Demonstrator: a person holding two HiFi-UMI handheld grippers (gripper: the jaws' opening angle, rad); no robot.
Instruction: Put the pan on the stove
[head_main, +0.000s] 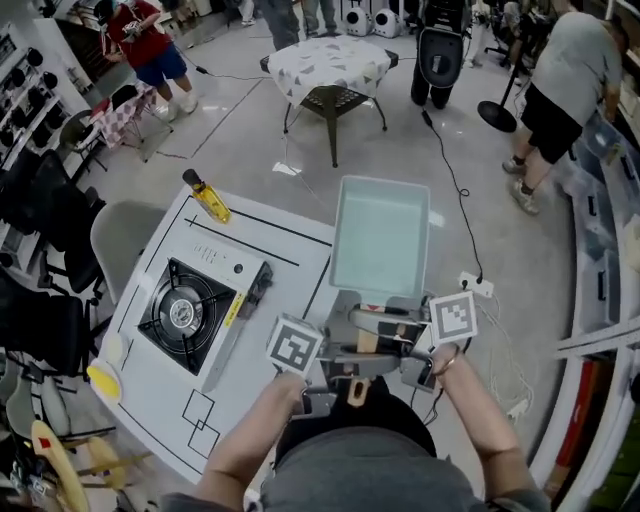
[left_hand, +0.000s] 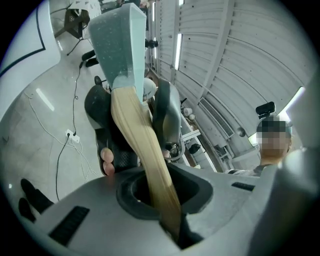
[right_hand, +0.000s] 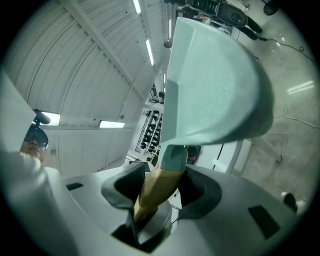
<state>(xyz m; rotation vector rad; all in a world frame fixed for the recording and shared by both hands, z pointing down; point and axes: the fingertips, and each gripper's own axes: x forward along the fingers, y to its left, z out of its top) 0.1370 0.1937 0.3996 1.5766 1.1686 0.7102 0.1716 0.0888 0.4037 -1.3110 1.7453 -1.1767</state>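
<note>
- Pan (head_main: 380, 240), pale green and rectangular, hung in the air to the right of the stove (head_main: 186, 311), well apart from it.
- It sat past the right edge of the white counter (head_main: 270, 255) that carried the stove, with grey floor (head_main: 480, 200) under it.
- My left claw (left_hand: 155, 192) was clenched on the pan's wooden handle (left_hand: 137, 135); from there I saw the pan edge-on, with the handle running down between the jaws.
- My right claw (right_hand: 157, 192) was clamped on the same handle just below its green collar, with the pan's broad underside filling that view.
- The stove's burner was bare.
- A yellow-handled tool (head_main: 206, 196) lay on the counter beyond the stove.
</note>
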